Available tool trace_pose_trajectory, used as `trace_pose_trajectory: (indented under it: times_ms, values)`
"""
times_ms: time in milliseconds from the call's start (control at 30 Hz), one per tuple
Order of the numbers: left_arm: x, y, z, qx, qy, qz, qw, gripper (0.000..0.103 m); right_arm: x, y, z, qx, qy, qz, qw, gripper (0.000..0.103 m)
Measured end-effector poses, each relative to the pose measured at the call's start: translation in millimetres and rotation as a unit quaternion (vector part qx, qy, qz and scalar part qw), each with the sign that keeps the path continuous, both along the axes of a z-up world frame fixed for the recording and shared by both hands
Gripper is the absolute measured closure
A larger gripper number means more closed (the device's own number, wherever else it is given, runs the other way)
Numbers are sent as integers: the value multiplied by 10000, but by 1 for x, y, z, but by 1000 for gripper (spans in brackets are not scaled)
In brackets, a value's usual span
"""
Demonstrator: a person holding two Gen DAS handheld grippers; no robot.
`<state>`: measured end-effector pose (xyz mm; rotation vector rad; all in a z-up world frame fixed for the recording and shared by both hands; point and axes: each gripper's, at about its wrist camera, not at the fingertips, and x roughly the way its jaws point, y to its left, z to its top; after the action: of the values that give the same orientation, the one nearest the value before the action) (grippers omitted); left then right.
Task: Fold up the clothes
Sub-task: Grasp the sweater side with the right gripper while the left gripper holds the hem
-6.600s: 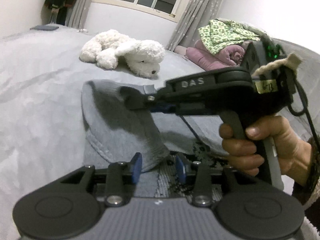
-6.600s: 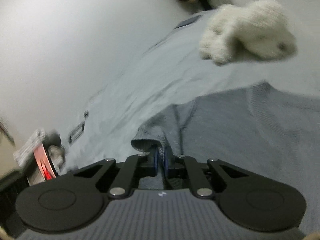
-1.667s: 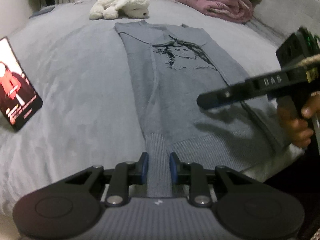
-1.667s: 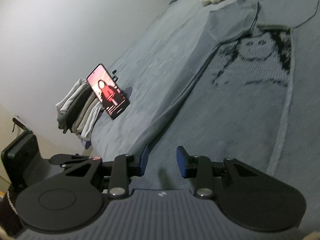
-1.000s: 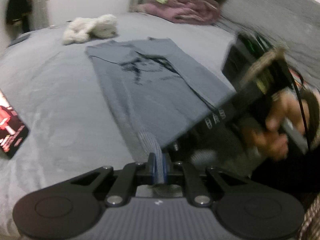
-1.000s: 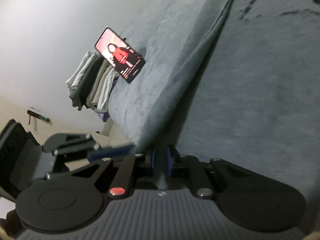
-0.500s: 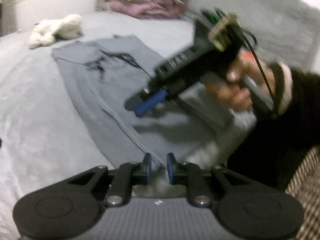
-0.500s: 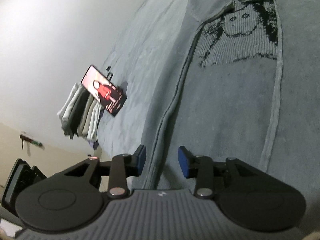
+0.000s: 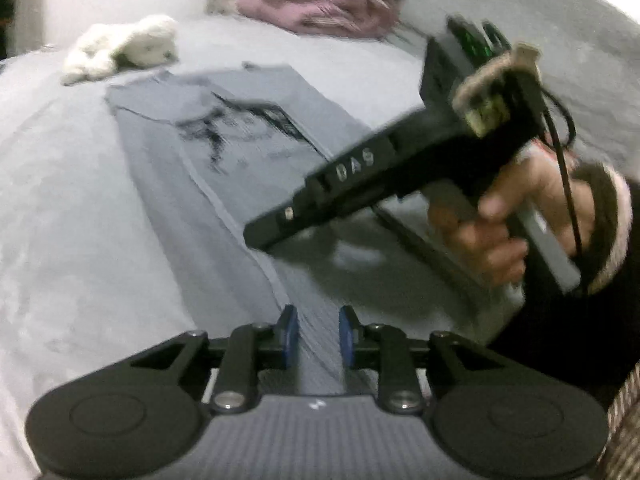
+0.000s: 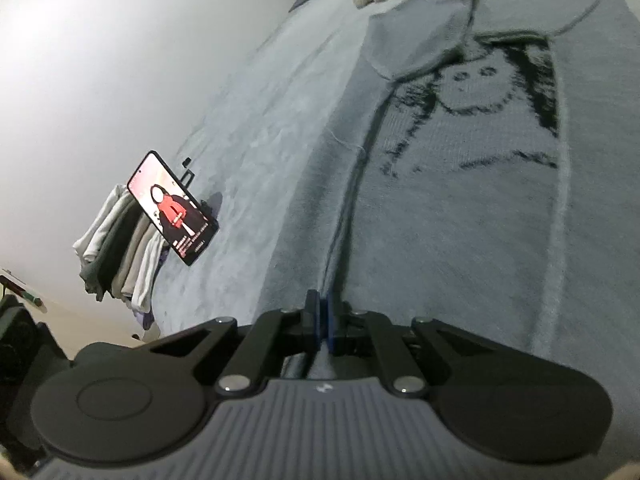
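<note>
Sweater (image 10: 460, 208) lies flat on bed (image 10: 260, 128), sides folded inward. Left gripper (image 9: 316, 338) has just been opening, pads astride the ribbed hem without pressing. Right gripper (image 10: 323, 322) has just closed, pinching sweater's fold edge.

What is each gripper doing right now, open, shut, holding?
Left gripper: open, just been widening, straddling the grey knitted sweater's ribbed hem, not pinching it.
Right gripper: just snapped shut; whether it grips cloth cannot be told.

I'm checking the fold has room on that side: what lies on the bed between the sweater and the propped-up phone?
Nothing: in the right wrist view only bare grey bedcover separates the sweater from the phone.
</note>
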<state>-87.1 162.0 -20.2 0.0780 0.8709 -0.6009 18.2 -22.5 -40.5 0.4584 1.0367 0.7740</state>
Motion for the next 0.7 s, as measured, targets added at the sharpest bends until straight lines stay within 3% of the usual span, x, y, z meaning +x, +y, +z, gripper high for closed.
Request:
trace_pose_trajectory:
  times_ms: [67, 200, 233, 267, 433, 467, 567, 700]
  values:
    - [1, -2, -1, 83, -11, -92, 9999, 77, 1, 0, -5, -8, 121, 59, 9999, 99]
    - [6, 5, 9, -156, -80, 6, 9998, 76, 13, -4, -1, 260, 283, 0, 9993, 83]
    - [8, 7, 11, -195, -111, 54, 9997, 75, 18, -3, 1, 267, 234, -45, 9994, 78]
    - [12, 7, 12, -183, -146, 114, 9997, 75, 23, -2, 4, 275, 185, -91, 9994, 66]
    - [40, 9, 8, -224, -214, 398, 9987, 74, 53, 11, 7, 216, 29, -303, 9993, 64]
    - [43, 10, 7, -285, -227, 472, 9982, 74, 58, 15, 5, 190, -14, -349, 9992, 66]
    - [51, 12, 4, -396, -280, 604, 9970, 74, 68, 24, 2, -55, -208, -532, 9984, 99]
    - [58, 12, 4, -474, -338, 557, 9967, 74, 60, 16, 6, -161, -334, -627, 9973, 100]
